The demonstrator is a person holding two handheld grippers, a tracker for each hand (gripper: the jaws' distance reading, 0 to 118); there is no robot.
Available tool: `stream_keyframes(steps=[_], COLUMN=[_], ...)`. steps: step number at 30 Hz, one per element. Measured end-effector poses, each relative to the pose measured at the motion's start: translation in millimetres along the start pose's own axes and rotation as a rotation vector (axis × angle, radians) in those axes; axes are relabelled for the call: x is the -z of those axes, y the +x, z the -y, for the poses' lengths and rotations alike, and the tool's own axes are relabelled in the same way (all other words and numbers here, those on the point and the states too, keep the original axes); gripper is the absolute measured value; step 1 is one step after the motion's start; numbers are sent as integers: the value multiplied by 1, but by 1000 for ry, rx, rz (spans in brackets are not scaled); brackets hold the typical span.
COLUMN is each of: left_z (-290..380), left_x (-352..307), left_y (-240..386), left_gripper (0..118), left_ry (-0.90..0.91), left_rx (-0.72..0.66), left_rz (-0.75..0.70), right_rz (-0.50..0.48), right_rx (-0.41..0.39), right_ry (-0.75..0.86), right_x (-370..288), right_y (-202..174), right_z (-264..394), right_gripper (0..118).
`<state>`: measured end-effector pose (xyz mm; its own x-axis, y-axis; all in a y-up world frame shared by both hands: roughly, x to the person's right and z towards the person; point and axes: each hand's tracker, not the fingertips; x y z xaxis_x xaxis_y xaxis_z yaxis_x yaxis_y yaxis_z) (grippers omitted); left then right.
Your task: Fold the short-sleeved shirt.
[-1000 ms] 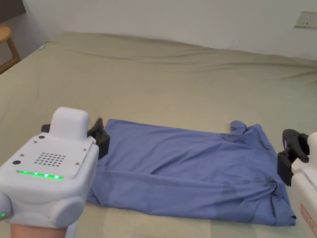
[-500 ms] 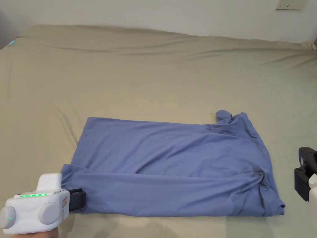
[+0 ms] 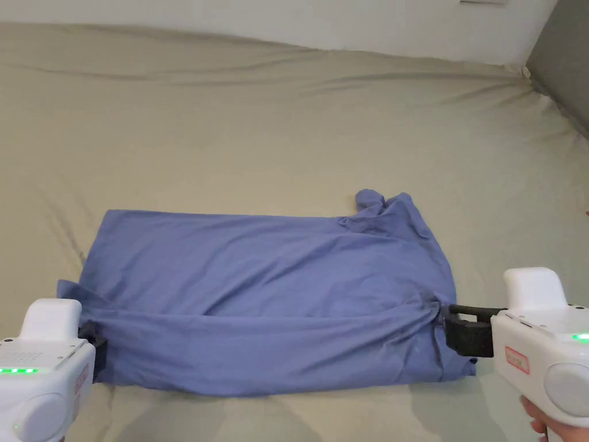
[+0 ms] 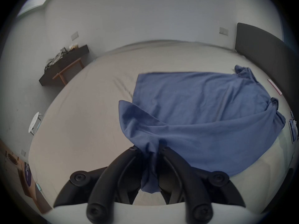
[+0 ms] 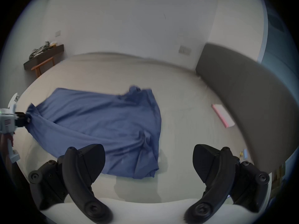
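The blue short-sleeved shirt (image 3: 270,288) lies lengthwise across the bed, its near edge folded over toward the middle. My left gripper (image 3: 92,339) is at the shirt's near left corner. In the left gripper view its jaws (image 4: 149,150) are shut on a bunch of blue fabric (image 4: 202,114), which is lifted slightly. My right gripper (image 3: 454,325) is at the shirt's right edge. In the right gripper view it (image 5: 147,150) stands wide open with no fabric pinched, the shirt (image 5: 97,119) just ahead and to its left. The left gripper (image 5: 21,119) shows there too, holding the far corner.
The bed (image 3: 287,132) has a beige sheet with wide bare room beyond the shirt. A dark headboard (image 5: 242,98) runs along the right side, and a flat pink-edged object (image 5: 223,116) lies beside it. A dark shelf and wooden bench (image 4: 64,64) stand far left.
My left gripper came from the shirt's far left corner to its near left corner and shut on the fabric. My right gripper moved in to the shirt's right edge. The head camera shifted.
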<state>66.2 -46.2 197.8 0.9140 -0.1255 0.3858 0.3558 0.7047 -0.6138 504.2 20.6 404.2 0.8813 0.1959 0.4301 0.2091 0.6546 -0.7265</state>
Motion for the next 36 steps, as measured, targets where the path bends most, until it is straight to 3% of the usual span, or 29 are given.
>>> stream_keyframes(steps=[4, 6, 9, 12, 13, 14, 16, 18, 20, 24, 29, 36], left_z=[-7, -8, -7, -3, -2, 0, 1, 1, -1, -9, -12, 29], left_x=[-17, -20, -17, -14, -13, -12, -9, -10, -14, -37, -71, -90], left_y=[-2, -3, -3, -5, -6, -6, -7, -7, -9, -16, -31, -45], left_gripper=[16, 16, 16, 16, 16, 16, 16, 16, 16, 15, 15, 15], left_ry=[46, 55, 51, 30, 26, 21, 13, 8, 9, 50, 64, -29], left_rx=[8, 15, 25, 23, 22, 25, 28, 29, 29, 22, 27, 52], left_rz=[5, 7, 4, -1, -3, -7, -10, -9, -11, -2, 18, 55], right_rz=[42, 6, -6, -52, -100, -130, -200, -219, -146, -150, -117, -140], right_rx=[-42, -26, 41, 161, 176, 174, 207, 195, 140, 144, 92, 145], right_ry=[-212, -286, -353, -333, -336, -321, -307, -284, -278, -205, -161, -221], right_x=[70, 96, 124, 119, 117, 114, 108, 101, 94, 57, -4, -53], right_y=[-2, -4, -5, 2, 2, 3, 8, 9, 4, 5, 4, 10], right_z=[22, 32, 42, 41, 42, 43, 41, 38, 35, 30, 26, 63], right_gripper=[112, 112, 112, 112, 107, 98, 62, 15, 15, 15, 15, 15])
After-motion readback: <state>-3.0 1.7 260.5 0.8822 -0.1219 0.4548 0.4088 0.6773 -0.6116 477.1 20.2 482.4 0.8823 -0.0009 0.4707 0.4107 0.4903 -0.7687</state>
